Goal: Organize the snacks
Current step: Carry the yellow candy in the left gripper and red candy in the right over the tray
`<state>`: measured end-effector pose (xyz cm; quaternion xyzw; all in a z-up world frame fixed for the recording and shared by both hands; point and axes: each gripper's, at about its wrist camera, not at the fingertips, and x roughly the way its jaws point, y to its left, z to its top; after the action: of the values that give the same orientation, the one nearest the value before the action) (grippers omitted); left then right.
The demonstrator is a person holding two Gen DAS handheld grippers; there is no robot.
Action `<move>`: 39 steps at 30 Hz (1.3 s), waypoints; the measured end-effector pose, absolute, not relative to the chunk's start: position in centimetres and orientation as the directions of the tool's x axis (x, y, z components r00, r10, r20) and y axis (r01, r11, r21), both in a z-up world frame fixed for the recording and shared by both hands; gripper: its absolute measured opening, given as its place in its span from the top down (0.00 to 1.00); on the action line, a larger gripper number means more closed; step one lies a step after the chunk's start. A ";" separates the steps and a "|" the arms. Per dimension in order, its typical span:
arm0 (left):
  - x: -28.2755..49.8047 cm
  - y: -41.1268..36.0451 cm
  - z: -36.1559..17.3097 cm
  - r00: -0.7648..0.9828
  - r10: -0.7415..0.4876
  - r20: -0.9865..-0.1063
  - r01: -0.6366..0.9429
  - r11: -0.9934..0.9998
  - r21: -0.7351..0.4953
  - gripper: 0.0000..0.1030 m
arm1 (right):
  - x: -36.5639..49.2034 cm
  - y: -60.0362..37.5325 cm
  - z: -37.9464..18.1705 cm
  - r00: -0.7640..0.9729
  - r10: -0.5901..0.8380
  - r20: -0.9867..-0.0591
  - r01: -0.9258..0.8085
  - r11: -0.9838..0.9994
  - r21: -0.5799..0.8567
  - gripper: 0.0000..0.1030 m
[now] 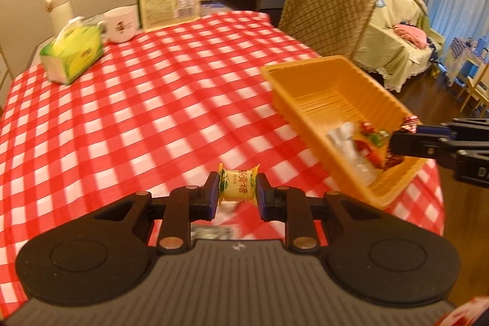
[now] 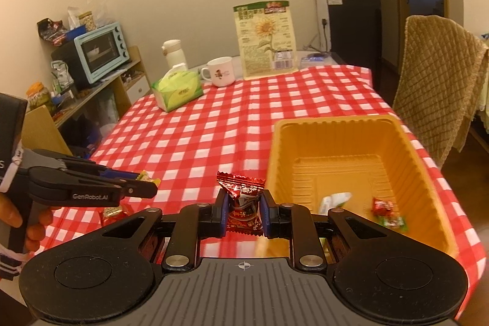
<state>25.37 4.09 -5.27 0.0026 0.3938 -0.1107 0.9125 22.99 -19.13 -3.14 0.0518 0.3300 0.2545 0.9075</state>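
Gripping a yellow wrapped candy in my left gripper; right gripper clamps a red wrapped candy beside the orange tray, at the table's right edge.

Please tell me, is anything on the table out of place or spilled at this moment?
Nothing is spilled or damaged. One red wrapped candy lies loose on the checked cloth, outside the orange tray. Each gripper holds a candy that is not yet in the tray.
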 end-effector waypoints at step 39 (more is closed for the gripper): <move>36.0 -13.9 -5.3 0.668 -0.191 -0.719 0.230 0.972 -0.045 0.78 | 33.7 -33.4 -5.3 0.635 0.487 -0.600 -0.343 0.874 0.345 0.79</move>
<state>35.97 -13.87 -5.26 0.0249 0.3905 -0.1155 0.9130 33.67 -33.40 -5.34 0.0996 0.3595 0.2309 0.8987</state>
